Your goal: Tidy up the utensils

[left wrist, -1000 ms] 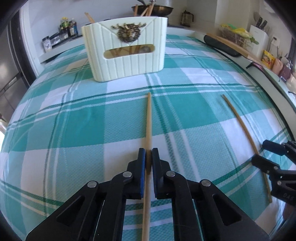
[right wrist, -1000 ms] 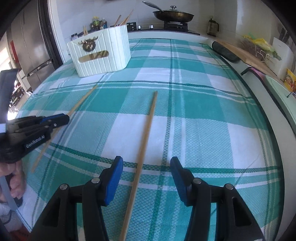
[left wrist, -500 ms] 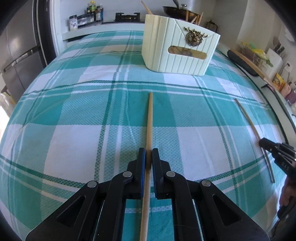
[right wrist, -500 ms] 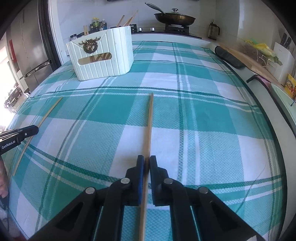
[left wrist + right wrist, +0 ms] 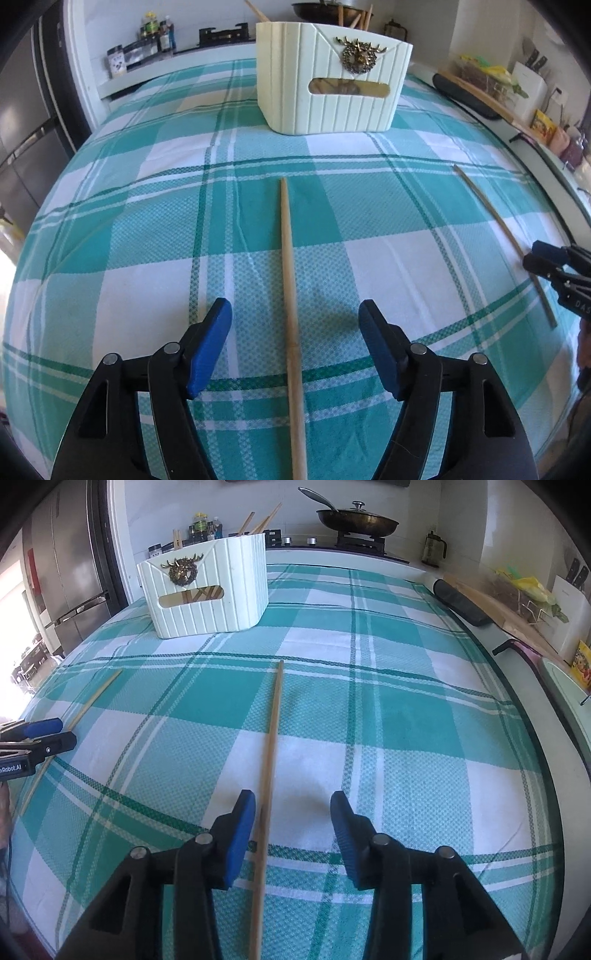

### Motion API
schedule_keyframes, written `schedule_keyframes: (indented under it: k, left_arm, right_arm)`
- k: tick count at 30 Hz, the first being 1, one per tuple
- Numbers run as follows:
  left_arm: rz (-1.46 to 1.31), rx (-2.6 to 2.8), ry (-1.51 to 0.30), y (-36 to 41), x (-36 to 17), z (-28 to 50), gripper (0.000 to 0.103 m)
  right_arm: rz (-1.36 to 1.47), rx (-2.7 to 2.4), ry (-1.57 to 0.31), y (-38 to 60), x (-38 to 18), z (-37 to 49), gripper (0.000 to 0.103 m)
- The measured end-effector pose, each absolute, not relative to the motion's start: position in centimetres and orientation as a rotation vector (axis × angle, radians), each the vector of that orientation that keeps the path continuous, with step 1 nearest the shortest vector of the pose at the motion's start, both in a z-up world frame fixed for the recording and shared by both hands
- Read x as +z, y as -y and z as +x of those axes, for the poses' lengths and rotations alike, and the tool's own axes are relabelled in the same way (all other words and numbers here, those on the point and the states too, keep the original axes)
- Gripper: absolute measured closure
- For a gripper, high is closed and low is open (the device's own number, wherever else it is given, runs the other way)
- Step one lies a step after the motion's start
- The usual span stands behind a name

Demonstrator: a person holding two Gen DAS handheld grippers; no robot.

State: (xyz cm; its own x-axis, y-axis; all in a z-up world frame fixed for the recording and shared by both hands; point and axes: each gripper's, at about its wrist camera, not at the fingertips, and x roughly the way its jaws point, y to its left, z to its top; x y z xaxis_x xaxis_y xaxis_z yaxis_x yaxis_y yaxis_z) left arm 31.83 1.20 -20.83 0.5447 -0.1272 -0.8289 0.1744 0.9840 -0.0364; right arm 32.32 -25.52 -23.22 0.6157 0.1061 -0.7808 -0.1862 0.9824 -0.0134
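Two wooden chopsticks lie on the teal plaid cloth. One chopstick runs lengthwise between the fingers of my left gripper, whose jaws are opening and do not touch it. The other chopstick lies between the fingers of my right gripper, close to the left pad; these jaws are opening too. Each view shows the other gripper at its edge: the right gripper over its chopstick, the left gripper over its chopstick. A cream ribbed basket with a gold emblem stands at the far end, several chopsticks sticking out of it.
Beyond the cloth are a stove with a lidded pan, spice jars and a steel fridge at the left. A black-handled item, a cutting board and packets line the right counter.
Half a second ago both grippers were shut on their chopsticks; now both have opened and the chopsticks lie free between the fingers. The left view has shifted sideways since a second ago.
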Motion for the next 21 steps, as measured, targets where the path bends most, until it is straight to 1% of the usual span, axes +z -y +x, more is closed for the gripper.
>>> schedule_keyframes:
  k: [1, 3, 4, 6, 13, 21]
  left_arm:
    - [0.075, -0.179, -0.981, -1.0, -20.9, 31.9, 0.028]
    - [0.108, -0.163, -0.979, -0.9, -21.1, 31.9, 0.019]
    - [0.108, -0.146, -0.980, -1.1, -21.2, 32.0, 0.012]
    - [0.062, -0.138, -0.991, -2.0, -21.5, 32.3, 0.007]
    - [0.059, -0.118, -0.978, -2.4, -21.8, 32.4, 0.001]
    - [0.071, -0.141, -0.991, -2.4, -21.8, 32.6, 0.000]
  right_arm:
    - [-0.102, 0.171, -0.897, 25.5, -23.4, 32.3, 0.060]
    - [-0.107, 0.175, -0.887, 25.5, -23.6, 32.2, 0.058]
    - [-0.109, 0.176, -0.883, 25.5, -23.6, 32.1, 0.058]
    - [-0.114, 0.172, -0.869, 25.4, -23.7, 32.0, 0.056]
    - [-0.091, 0.177, -0.865, 25.8, -23.9, 32.0, 0.053]
    - [-0.093, 0.182, -0.865, 25.6, -23.9, 32.0, 0.049]
